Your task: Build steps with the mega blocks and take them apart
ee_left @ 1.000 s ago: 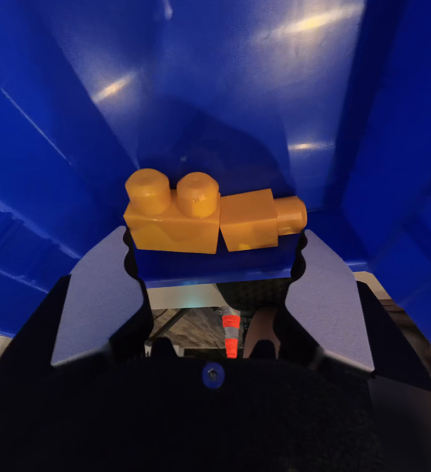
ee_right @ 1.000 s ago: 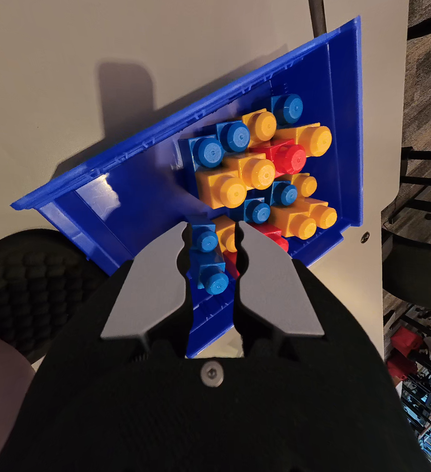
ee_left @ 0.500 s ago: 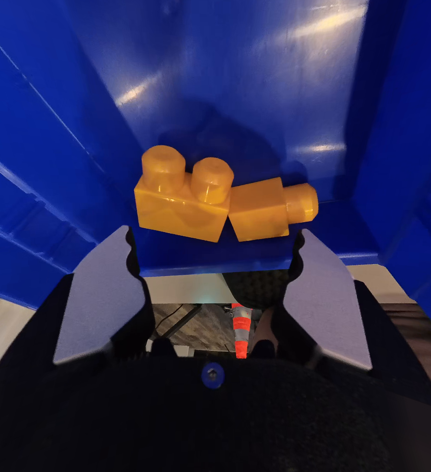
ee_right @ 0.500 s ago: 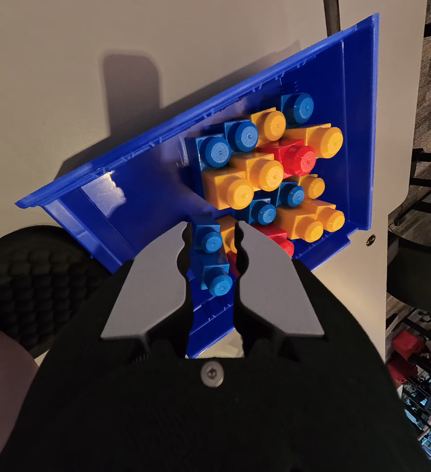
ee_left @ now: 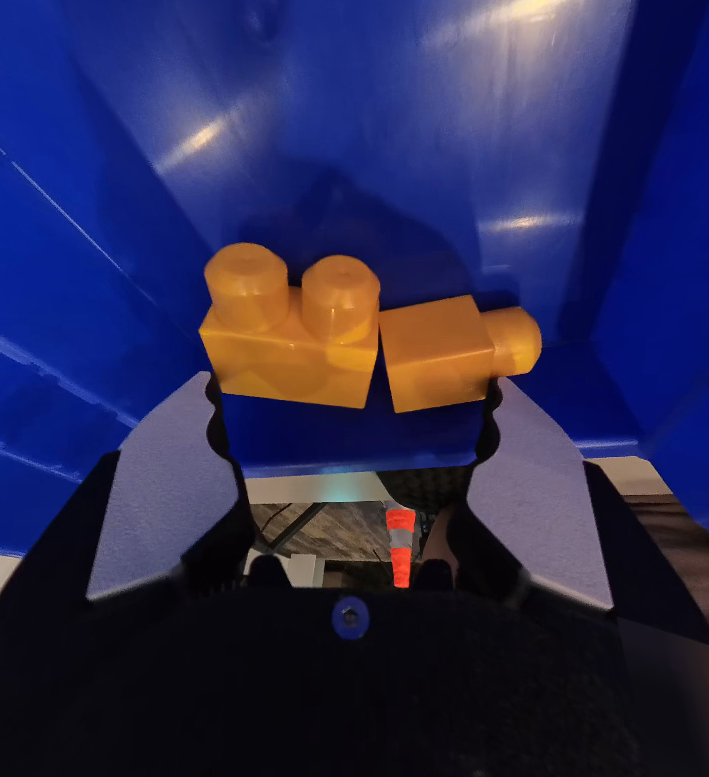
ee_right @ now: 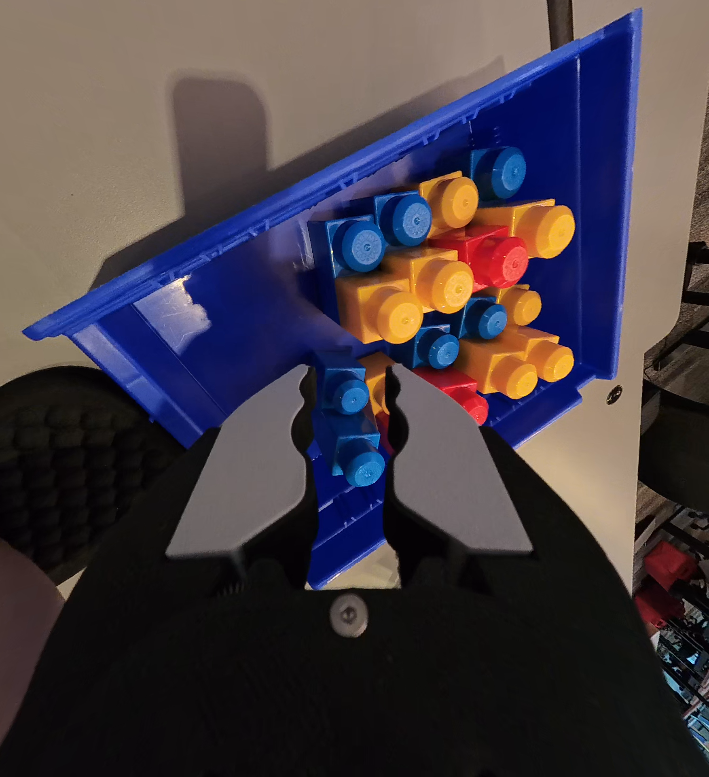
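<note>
Closer now, left tongs (ee_left: 350, 380) gape; right tongs (ee_right: 346, 372) grip half-hidden blue block (ee_right: 350, 420).

no legible text, embossed stud (ee_right: 361, 251) marks unreadable

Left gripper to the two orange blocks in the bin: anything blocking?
Nothing visible. The left gripper is open, with the two-stud orange block and one-stud orange block just beyond its fingertips inside the blue bin.
</note>
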The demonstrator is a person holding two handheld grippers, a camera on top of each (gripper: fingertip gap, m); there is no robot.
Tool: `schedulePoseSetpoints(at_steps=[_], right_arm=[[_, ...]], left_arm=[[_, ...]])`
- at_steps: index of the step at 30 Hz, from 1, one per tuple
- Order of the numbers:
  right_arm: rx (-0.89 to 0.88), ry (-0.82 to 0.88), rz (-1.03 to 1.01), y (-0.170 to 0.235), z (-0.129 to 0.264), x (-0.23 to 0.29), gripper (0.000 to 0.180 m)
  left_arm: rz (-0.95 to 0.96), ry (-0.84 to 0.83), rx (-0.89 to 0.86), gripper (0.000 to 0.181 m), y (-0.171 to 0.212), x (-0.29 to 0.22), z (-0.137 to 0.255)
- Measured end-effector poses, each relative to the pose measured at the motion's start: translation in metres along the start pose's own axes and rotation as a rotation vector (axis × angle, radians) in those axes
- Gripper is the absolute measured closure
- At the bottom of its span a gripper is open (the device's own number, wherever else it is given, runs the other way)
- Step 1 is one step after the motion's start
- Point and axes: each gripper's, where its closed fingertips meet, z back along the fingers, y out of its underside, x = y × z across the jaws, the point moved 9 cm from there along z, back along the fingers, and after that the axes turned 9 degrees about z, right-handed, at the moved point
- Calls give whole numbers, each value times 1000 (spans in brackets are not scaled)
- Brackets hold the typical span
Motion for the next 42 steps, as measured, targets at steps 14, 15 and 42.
schedulePoseSetpoints(at_steps=[14, 15, 42], right_arm=[[24, -16, 5, -2, -5, 0, 146], [27, -19, 5, -3, -6, 0, 146], [-11, -15, 38, -9, 0, 6, 148]], left_arm=[[12, 14, -203, 69, -29, 6, 13], [13, 19, -229, 69, -32, 7, 15], [-739, 48, -619, 124, -14, -18, 26]])
